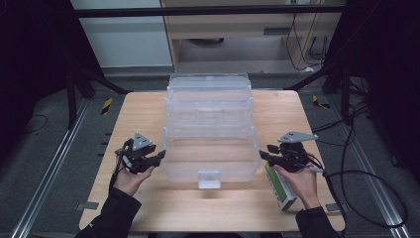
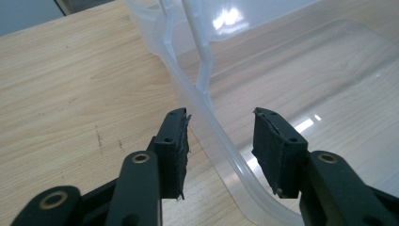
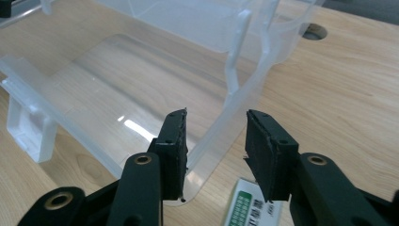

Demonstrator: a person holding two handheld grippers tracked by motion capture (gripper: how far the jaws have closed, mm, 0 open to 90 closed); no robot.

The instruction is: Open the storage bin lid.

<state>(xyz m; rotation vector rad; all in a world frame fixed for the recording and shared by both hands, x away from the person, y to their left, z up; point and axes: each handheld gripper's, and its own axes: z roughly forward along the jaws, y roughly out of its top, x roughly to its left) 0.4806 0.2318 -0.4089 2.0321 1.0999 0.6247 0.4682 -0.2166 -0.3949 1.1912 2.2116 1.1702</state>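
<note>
Clear plastic storage box (image 1: pixel 210 144) sits mid wooden surface (image 1: pixel 143 208), lid hinged back. Left tool (image 2: pixel 221 141) straddles box's left rim, pads apart, not pressing. Right tool (image 3: pixel 215 143) straddles right rim, likewise open. Green-white carton (image 1: pixel 280 188) lies under right hand (image 1: pixel 302 181).

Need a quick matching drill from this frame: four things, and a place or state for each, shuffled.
Things:
1. clear plastic box
2. left gripper
3. green-and-white carton
4. white latch

Places or states:
A. under the right hand, near the table's right front
B. middle of the table, lid swung back
C. jaws apart, astride the box's rim
D. on the box's front wall

Pairs: 1-B, 2-C, 3-A, 4-D
</note>
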